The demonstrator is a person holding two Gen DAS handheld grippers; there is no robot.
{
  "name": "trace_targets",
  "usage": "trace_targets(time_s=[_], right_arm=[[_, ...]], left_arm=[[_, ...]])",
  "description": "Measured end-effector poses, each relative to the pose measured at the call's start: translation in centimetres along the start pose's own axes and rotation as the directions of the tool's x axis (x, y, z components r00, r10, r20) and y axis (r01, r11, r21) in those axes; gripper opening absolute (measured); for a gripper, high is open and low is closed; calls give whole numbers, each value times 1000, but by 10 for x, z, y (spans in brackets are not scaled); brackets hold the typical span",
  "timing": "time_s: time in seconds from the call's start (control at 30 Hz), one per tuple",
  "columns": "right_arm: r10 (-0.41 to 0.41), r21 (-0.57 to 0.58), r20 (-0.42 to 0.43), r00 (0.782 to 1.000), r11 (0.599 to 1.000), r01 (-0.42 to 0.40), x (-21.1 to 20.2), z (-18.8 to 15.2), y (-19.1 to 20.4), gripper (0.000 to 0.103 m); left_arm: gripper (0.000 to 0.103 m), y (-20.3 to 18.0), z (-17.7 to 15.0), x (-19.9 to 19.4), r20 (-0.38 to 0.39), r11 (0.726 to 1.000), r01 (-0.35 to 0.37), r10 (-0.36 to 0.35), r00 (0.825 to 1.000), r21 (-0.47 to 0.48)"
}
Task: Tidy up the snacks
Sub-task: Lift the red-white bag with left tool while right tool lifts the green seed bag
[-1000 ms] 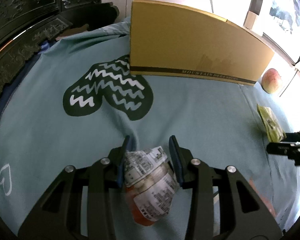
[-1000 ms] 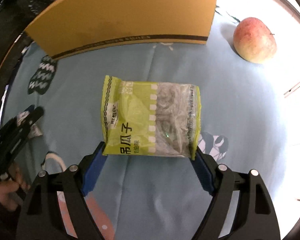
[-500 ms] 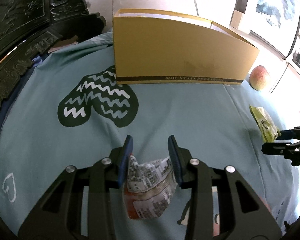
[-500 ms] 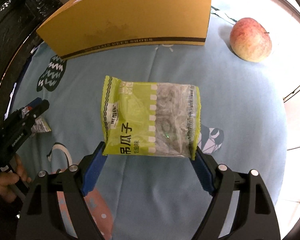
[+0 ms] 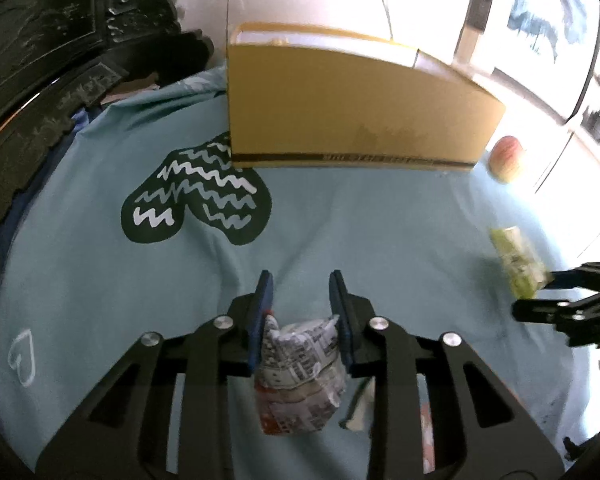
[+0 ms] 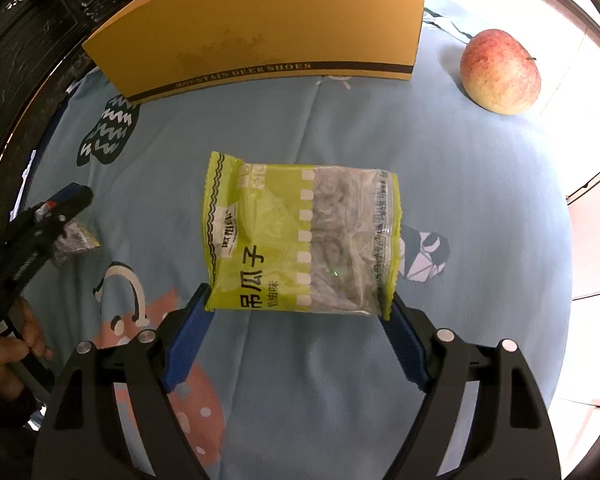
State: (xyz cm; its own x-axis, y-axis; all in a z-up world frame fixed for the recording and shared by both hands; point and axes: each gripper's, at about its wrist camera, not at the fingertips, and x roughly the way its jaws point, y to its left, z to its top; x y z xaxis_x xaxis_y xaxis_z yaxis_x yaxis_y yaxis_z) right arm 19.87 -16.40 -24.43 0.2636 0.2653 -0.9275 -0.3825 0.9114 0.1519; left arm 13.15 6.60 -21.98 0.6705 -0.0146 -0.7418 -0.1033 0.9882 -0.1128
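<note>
My left gripper (image 5: 301,292) has a small white and orange snack packet (image 5: 300,376) deep between its blue pads, and its jaws are closing on it. The packet hangs off the cloth; the right wrist view shows it (image 6: 76,238) under that gripper (image 6: 62,204) at the left. My right gripper (image 6: 300,304) is shut wide on the lower edge of a green snack bag (image 6: 300,236), held above the table. From the left wrist view the green bag (image 5: 518,266) and right gripper (image 5: 556,292) sit at the right edge.
An open yellow cardboard box (image 5: 352,112) (image 6: 268,28) stands at the back of the table. A red apple (image 6: 500,72) (image 5: 507,158) lies to its right. A blue-green printed cloth (image 6: 340,120) covers the table. Dark carved furniture (image 5: 60,40) is at the left. A hand (image 6: 16,344) grips the left tool.
The left jaws have narrowed and crumpled the small packet, which now sits deeper between them, off the cloth. The right gripper rose a little with the green bag.
</note>
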Motion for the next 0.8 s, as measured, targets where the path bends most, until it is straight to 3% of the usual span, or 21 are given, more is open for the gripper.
trace_targets(time_s=[0.07,0.1,0.13,0.2,0.37,0.43,0.5,0.6,0.63,0.7,0.8], right_arm=[[3,2,-5,1000,1000,-3,2,-1,-1,82],[5,4,-7,1000,1000,-5,3,-2,-1,82],[9,4,-9,1000,1000,-9,5,-2,-1,82],[15,2,-14,1000,1000,-15,8,-3,0,82],[22,-13,-15,1000,1000,-22,10,-2,2,82],[23,-10,-17,1000,1000,-23,11,-3,0,82],[22,-5,-17,1000,1000,-22,10,-3,-3,82],[25,1,-15,1000,1000,-25,9,-4,-8,82],[25,4,-16,1000,1000,-25,9,-5,-9,82],[25,6,-15,1000,1000,-25,10,-7,-10,83],[18,-1,-11,1000,1000,-18,10,-7,-9,83]], left_arm=[[35,-2,-11,0,-23,999,11,-11,1000,30],[51,-1,-17,2,-43,999,11,-9,999,35],[80,1,-23,5,-63,999,8,-6,998,32],[96,6,-32,11,-103,1000,-23,25,994,19],[96,27,-28,10,-87,994,-57,49,995,-93],[95,32,-25,8,-76,990,-32,21,997,-136],[92,27,-26,4,-76,993,4,-13,997,-117],[74,17,-36,-4,-101,993,34,-45,994,-110],[58,15,-41,-5,-122,993,24,-38,992,-115],[46,14,-47,-8,-122,994,5,-18,992,-107],[39,25,-46,-9,-125,983,35,-58,990,-178]])
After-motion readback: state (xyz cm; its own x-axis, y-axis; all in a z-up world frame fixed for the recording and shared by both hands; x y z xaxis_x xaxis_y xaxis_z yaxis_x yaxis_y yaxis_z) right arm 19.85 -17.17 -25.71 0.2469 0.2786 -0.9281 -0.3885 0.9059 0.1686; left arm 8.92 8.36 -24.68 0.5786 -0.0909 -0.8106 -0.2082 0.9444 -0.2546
